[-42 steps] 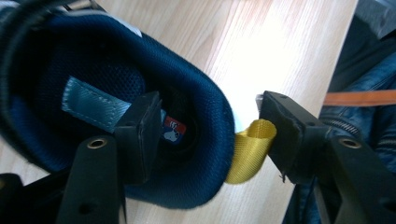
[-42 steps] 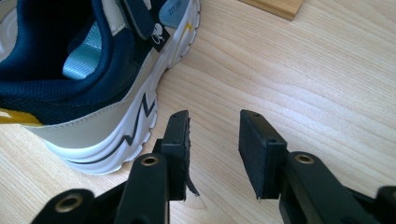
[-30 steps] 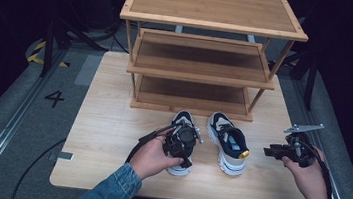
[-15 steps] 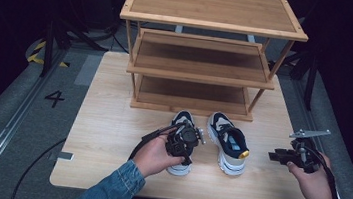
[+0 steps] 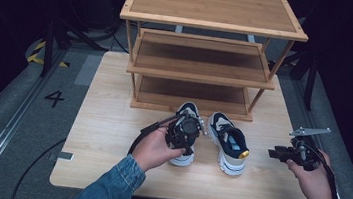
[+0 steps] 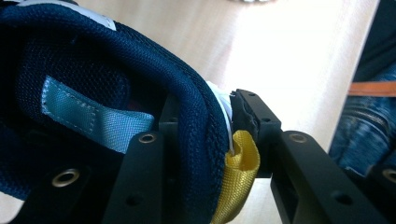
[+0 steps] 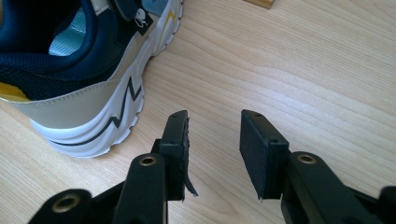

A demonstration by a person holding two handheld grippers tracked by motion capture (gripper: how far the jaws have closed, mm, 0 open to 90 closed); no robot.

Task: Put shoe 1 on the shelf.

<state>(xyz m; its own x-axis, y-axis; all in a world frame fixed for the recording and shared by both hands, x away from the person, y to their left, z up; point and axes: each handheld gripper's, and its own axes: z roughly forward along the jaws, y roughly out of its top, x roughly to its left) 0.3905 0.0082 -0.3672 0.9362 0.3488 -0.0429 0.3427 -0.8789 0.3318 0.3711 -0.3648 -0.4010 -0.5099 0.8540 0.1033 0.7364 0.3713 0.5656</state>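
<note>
Two navy, white and beige sneakers stand side by side in front of a wooden rack. My left gripper (image 5: 185, 132) is shut on the heel collar of the left sneaker (image 5: 188, 112). In the left gripper view one jaw sits inside the navy mesh collar (image 6: 196, 126) and the other presses beside the yellow pull tab (image 6: 240, 163). The right sneaker (image 5: 228, 141) rests free on the table. My right gripper (image 5: 275, 153) is held to its right, open, with nothing between its jaws. In the right gripper view the gripper (image 7: 215, 135) hovers over bare wood by the sneaker's heel (image 7: 84, 100).
A three-tier wooden shoe rack (image 5: 204, 57) stands at the back of the light wooden table (image 5: 106, 121), its shelves bare. Dark floor with a number 4 mark (image 5: 54, 97) lies to the left. The person's denim sleeves come in from the bottom.
My right gripper has dropped slightly toward the table's front edge and stays open. My left gripper keeps its hold on the left sneaker's heel and has barely moved.
</note>
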